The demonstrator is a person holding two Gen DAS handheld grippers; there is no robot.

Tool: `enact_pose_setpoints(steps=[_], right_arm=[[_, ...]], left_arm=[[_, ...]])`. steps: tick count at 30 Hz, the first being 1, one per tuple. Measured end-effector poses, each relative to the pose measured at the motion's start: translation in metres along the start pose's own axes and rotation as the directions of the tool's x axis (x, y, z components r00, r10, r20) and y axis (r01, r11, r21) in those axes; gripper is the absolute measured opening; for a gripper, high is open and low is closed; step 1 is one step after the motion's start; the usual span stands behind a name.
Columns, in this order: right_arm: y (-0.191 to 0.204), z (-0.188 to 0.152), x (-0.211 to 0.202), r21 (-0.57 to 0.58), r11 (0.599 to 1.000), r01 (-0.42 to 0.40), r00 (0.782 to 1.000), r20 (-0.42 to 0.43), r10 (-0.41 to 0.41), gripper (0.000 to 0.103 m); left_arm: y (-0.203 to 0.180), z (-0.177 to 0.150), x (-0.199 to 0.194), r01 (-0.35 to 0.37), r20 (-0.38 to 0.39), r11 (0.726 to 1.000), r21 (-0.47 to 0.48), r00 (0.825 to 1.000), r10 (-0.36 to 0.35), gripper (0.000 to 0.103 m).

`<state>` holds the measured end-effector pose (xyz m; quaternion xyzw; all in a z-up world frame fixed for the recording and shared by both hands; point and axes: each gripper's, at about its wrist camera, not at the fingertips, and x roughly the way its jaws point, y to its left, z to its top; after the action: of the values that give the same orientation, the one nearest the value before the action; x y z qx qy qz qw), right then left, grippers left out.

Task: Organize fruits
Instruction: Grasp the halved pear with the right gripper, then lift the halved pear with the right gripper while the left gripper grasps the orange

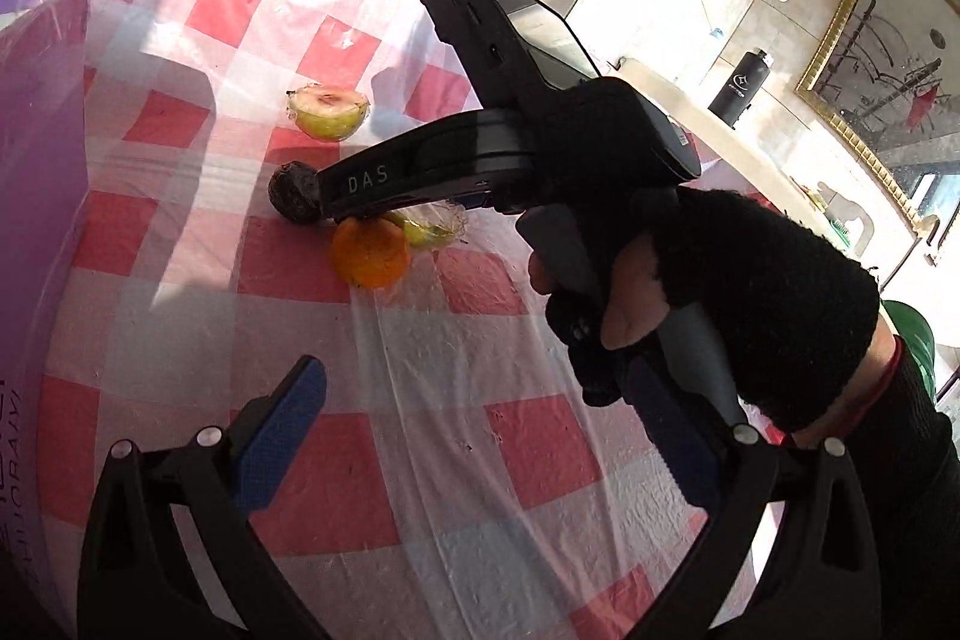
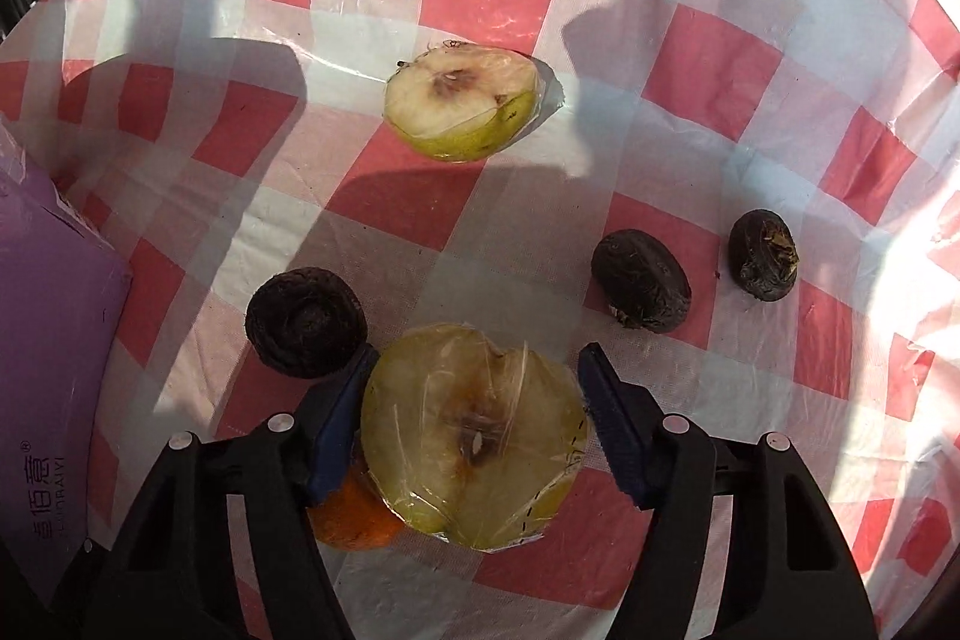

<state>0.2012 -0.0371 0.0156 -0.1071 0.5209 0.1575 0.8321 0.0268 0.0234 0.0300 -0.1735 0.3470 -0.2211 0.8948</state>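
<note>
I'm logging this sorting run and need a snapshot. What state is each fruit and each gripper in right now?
Near pear half: wrapped in film, cut face up, between the right gripper's pads.
Far pear half: wrapped, cut face up, untouched.
Orange: on the cloth, partly under the near pear half.
Three dark fruits: whole, loose on the cloth.
Right gripper: straddling the near pear half, grip unclear.
Left gripper: open, empty.
</note>
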Motion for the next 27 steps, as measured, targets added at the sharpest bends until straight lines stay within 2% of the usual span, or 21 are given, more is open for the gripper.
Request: enact_pose_setpoints(steps=[3, 5, 7, 10, 15, 16, 18, 20, 24, 27], right_arm=[[-0.01, -0.012, -0.007, 0.057, 0.998, -0.033, 0.998, 0.045, 0.031, 0.059], [-0.025, -0.031, -0.022, 0.124, 0.99, -0.072, 0.991, 0.117, 0.057, 0.059], [-0.046, -0.061, -0.043, 0.21, 0.97, -0.125, 0.974, 0.21, 0.08, 0.059], [-0.073, -0.117, -0.067, 0.324, 0.937, -0.133, 0.948, 0.319, 0.024, 0.059], [-0.112, -0.178, -0.08, 0.483, 0.839, -0.251, 0.892, 0.452, 0.006, 0.059], [-0.119, -0.183, -0.085, 0.5, 0.816, -0.291, 0.871, 0.491, 0.011, 0.059], [-0.126, -0.188, -0.09, 0.506, 0.8, -0.322, 0.841, 0.54, -0.003, 0.059], [-0.13, -0.183, -0.086, 0.515, 0.789, -0.336, 0.841, 0.541, 0.004, 0.059], [-0.124, -0.182, -0.086, 0.476, 0.812, -0.338, 0.828, 0.56, 0.017, 0.06], [-0.127, -0.185, -0.086, 0.486, 0.801, -0.349, 0.823, 0.568, 0.014, 0.06]], left_arm=[[0.002, 0.0, 0.0, -0.002, 0.004, 1.0, -0.012, 1.0, 0.002, 0.101], [0.002, 0.0, 0.0, -0.008, 0.008, 1.0, -0.012, 1.0, 0.008, 0.101], [0.002, 0.0, 0.0, -0.012, 0.008, 1.0, -0.011, 1.0, 0.012, 0.101], [0.001, 0.0, 0.001, -0.02, 0.008, 1.0, -0.008, 1.0, 0.02, 0.101], [0.002, 0.0, 0.001, -0.048, 0.013, 0.999, -0.012, 0.999, 0.048, 0.101], [0.002, 0.0, 0.002, -0.057, 0.012, 0.998, -0.014, 0.998, 0.057, 0.101], [0.0, 0.0, 0.003, -0.083, 0.008, 0.997, -0.006, 0.996, 0.083, 0.101], [0.0, 0.001, 0.007, -0.108, -0.001, 0.994, -0.009, 0.994, 0.108, 0.101], [-0.002, 0.009, 0.019, -0.187, -0.008, 0.982, 0.005, 0.982, 0.187, 0.101], [-0.004, 0.02, 0.041, -0.256, -0.049, 0.966, 0.038, 0.965, 0.258, 0.097]])
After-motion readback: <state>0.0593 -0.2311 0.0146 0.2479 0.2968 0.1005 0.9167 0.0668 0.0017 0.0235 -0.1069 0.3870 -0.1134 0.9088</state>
